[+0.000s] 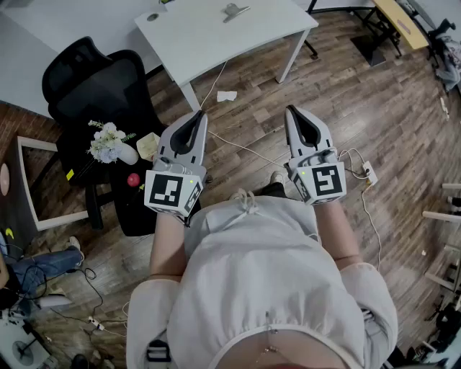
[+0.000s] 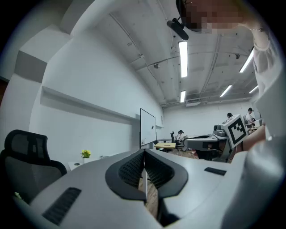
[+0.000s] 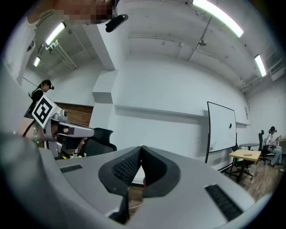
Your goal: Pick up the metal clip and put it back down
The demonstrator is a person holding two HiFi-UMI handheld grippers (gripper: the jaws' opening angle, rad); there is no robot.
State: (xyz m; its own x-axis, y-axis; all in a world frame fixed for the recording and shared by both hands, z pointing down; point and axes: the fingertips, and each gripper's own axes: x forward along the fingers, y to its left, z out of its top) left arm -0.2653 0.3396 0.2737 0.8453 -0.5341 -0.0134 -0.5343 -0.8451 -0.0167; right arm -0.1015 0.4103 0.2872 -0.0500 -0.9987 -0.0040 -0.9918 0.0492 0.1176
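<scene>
Right now I hold the left gripper (image 1: 197, 115) and right gripper (image 1: 291, 111) closed and empty. The metal clip (image 1: 235, 11) lies on the white table (image 1: 194, 39), well ahead of both tips, so I should step closer and open 1 gripper before reaching.

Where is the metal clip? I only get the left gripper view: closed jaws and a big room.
Observer: The metal clip lies on the white table, touched by nothing.
Visitor: Is the other gripper holding anything?
Observer: No, the right gripper is shut, nothing between its jaws.
Visitor: Are they near the table?
Observer: Not yet; the left gripper and the right one are over wooden floor, short of the table.
</scene>
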